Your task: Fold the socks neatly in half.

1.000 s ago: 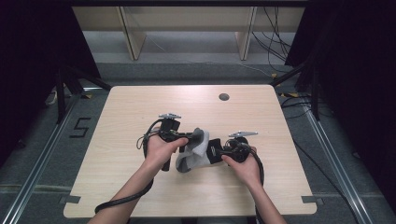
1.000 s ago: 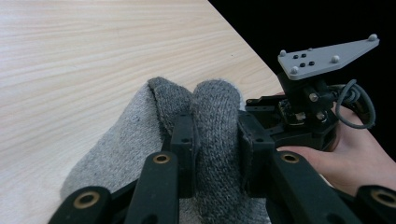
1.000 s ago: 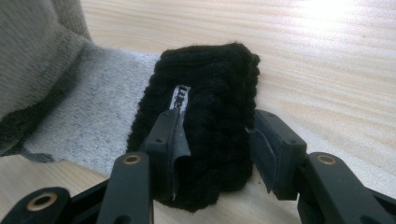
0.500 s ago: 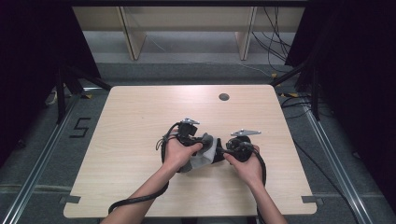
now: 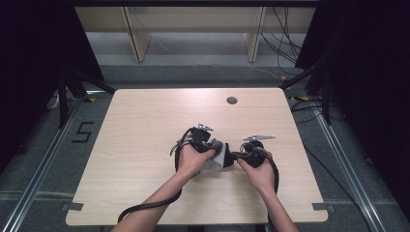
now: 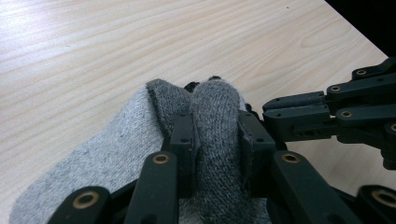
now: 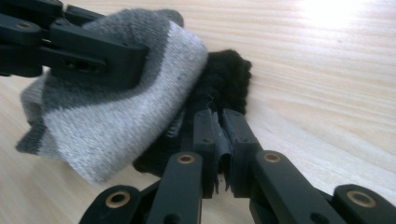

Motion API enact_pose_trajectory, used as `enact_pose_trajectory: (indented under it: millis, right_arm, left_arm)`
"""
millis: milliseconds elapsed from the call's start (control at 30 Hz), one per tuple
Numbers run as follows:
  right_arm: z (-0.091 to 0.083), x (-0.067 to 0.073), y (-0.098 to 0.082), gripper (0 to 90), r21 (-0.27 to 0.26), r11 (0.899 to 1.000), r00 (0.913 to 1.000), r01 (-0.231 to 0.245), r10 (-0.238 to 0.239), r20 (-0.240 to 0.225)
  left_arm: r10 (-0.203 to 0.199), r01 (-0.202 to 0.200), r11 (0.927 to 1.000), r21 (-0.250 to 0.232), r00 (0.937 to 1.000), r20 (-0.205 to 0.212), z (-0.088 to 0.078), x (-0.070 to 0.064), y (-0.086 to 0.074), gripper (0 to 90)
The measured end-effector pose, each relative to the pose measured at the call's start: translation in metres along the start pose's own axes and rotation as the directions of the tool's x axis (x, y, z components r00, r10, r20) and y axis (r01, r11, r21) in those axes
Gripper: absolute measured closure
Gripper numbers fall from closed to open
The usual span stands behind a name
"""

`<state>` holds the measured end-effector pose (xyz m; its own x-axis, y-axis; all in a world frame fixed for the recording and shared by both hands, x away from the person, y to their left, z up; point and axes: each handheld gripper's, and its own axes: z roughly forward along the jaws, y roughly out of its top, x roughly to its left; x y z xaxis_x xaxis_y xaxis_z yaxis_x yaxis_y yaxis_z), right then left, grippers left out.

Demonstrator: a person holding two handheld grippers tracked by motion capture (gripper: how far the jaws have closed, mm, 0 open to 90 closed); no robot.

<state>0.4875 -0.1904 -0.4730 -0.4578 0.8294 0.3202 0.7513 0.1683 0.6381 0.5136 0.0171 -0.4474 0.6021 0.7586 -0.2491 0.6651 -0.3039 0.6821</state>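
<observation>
The pale, wood-grained rectangular counter (image 5: pixel 145 145) carried the work near its middle, a little toward the near edge, with a small dark round grommet hole (image 5: pixel 231 100) far off toward its back right. The person's two forearms came in from the near side, and between their hands lay a soft knitted sock in light and dark grey (image 5: pixel 218 157), bunched up with a black knitted piece (image 7: pixel 224 88) tucked against it, likely its mate or its cuff; which, the views did not settle. The left hand-held gripper (image 6: pixel 215 140) was clamped on a rolled fold of the darker grey knit, the fabric bulging up between its jaws. The right hand-held gripper (image 7: pixel 218 140) had just been closing and its jaws were pinched together on a thin edge of cloth (image 7: pixel 219 149) beside the black piece, with the left one's jaws reaching in at the far left of that view. Judged from this, the step in hand was folding or pairing the sock, both ends now gripped. The next move probably called for drawing one grip across or over the other while keeping both pinches firm, so the thin edge would not slip free.
</observation>
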Motion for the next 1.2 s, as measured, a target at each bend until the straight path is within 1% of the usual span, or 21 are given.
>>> enact_pose_trajectory:
  millis: [33,133,167,200,233,300,333,400,500,533,567,633,733,800,900,933,967,1000,1033,1067,1200]
  right_arm:
    - [0.001,-0.002,0.000,84.6,0.003,1.000,0.9998,0.018,-0.018,0.007]
    - [-0.002,0.000,-0.001,82.3,0.008,1.000,0.9999,0.001,-0.001,0.011]
    - [-0.005,0.000,0.000,81.0,-0.011,1.000,0.9998,0.017,-0.017,0.012]
    - [-0.009,0.005,0.001,80.0,-0.013,0.999,0.9995,-0.030,0.030,0.004]
    - [-0.011,0.001,0.003,79.0,-0.057,0.998,0.9992,0.036,-0.035,0.018]
    - [-0.017,0.006,0.006,76.2,-0.066,0.997,0.9995,0.032,-0.031,0.007]
    - [-0.019,0.006,0.008,75.3,-0.059,0.997,0.9983,0.054,-0.053,0.023]
    - [-0.019,0.007,0.010,74.6,-0.061,0.996,0.9977,0.066,-0.065,0.020]
    - [-0.017,0.008,0.012,74.0,-0.047,0.998,0.9986,0.045,-0.044,0.028]
    - [-0.017,0.006,0.013,73.9,-0.059,0.994,0.9956,0.092,-0.091,0.022]
    - [-0.017,0.008,0.013,73.7,-0.060,0.996,0.9979,0.062,-0.061,0.019]
    - [-0.019,0.010,0.012,73.5,-0.066,0.997,0.9988,0.043,-0.041,0.026]
    - [-0.025,0.005,0.015,73.7,-0.071,0.995,0.9962,0.063,-0.059,0.064]
    - [-0.029,0.003,0.018,73.6,-0.092,0.993,0.9952,0.078,-0.072,0.065]
    - [-0.038,0.007,0.021,72.5,-0.102,0.994,0.9965,0.049,-0.042,0.072]
    - [-0.038,0.005,0.023,72.2,-0.112,0.990,0.9947,0.090,-0.083,0.060]
    - [-0.040,0.008,0.024,71.1,-0.114,0.990,0.9943,0.080,-0.071,0.079]
    - [-0.041,0.011,0.024,70.2,-0.115,0.992,0.9968,0.052,-0.044,0.066]
    - [-0.041,0.012,0.025,69.2,-0.114,0.992,0.9971,0.053,-0.046,0.061]
    - [-0.040,0.010,0.027,68.2,-0.118,0.989,0.9946,0.086,-0.079,0.067]
    - [-0.042,0.010,0.029,64.6,-0.121,0.989,0.9951,0.081,-0.073,0.067]
  left_arm:
    - [0.003,-0.003,1.0000,0.000,1.0000,-0.002,0.001,0.000,0.000,71.1]
    - [-0.003,0.003,1.0000,-0.003,1.0000,-0.003,0.003,0.000,0.000,70.7]
    - [-0.002,0.002,1.0000,-0.005,1.0000,-0.004,0.003,0.000,0.000,70.5]
    - [0.003,-0.003,0.9999,-0.010,1.0000,-0.002,0.003,0.000,0.000,70.1]
    - [0.008,-0.008,0.9999,-0.015,1.0000,0.002,0.002,0.000,0.000,69.2]
    - [0.015,-0.015,0.9995,-0.028,0.9998,0.011,0.001,0.000,0.000,65.8]
    - [0.018,-0.018,0.9996,-0.023,0.9998,0.008,-0.001,0.000,0.000,64.2]
    - [0.015,-0.015,0.9992,-0.038,0.9998,0.016,-0.007,0.000,0.001,58.8]
    - [0.007,-0.005,0.9965,-0.084,0.9998,0.019,-0.017,-0.002,0.004,46.4]
    - [0.014,-0.011,0.9955,-0.094,0.9997,0.022,-0.021,-0.002,0.005,43.7]
    - [0.021,-0.019,0.9945,-0.103,0.9995,0.022,-0.024,-0.002,0.005,42.7]
    - [0.031,-0.029,0.9920,-0.123,0.9994,0.017,-0.033,0.000,0.006,40.8]
    - [0.029,-0.026,0.9900,-0.138,0.9995,0.013,-0.043,0.005,0.004,40.4]
    - [0.034,-0.032,0.9901,-0.136,0.9994,0.011,-0.047,0.007,0.001,40.5]
    - [0.030,-0.025,0.9923,-0.121,0.9990,0.033,-0.051,0.012,-0.004,40.7]
    - [0.021,-0.016,0.9931,-0.117,0.9988,0.045,-0.053,0.014,-0.006,40.7]
    - [0.030,-0.026,0.9927,-0.118,0.9992,0.028,-0.053,0.015,-0.008,40.5]
    - [0.037,-0.034,0.9938,-0.106,0.9991,0.022,-0.053,0.016,-0.010,40.4]
    - [0.045,-0.042,0.9948,-0.093,0.9986,0.028,-0.052,0.017,-0.011,40.0]
    - [0.060,-0.058,0.9957,-0.072,0.9977,0.031,-0.051,0.017,-0.012,39.7]
    - [0.111,-0.110,0.9935,-0.031,0.9928,0.045,-0.043,0.014,-0.017,36.7]
